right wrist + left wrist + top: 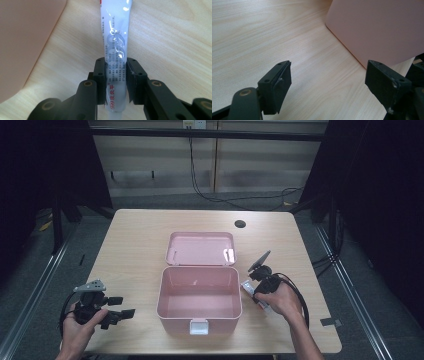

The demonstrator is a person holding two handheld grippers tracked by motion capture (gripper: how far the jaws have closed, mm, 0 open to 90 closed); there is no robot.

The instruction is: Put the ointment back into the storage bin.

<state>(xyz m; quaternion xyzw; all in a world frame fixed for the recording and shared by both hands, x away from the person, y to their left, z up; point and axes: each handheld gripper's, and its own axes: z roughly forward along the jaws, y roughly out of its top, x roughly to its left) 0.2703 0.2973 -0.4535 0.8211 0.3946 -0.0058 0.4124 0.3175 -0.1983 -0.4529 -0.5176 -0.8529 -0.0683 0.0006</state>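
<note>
A pink box (199, 300) stands open in the middle of the table, its lid (201, 248) laid back behind it; the inside looks bare. Right of the box, my right gripper (253, 289) is shut on a white tube (115, 47) with printed lettering, both pads pressing its lower half while it lies on the wood. The tube (247, 286) pokes out toward the box wall (25, 40). My left gripper (125, 307) stands open at the table's front left, nothing between its jaws. Its own view looks past the open jaws (328, 86) to the box's side (382, 27).
The wooden table (135, 235) has a dark round cable hole (240, 224) at the back right. A white latch (198, 326) sits on the box's front wall. Cables trail on the floor behind the table.
</note>
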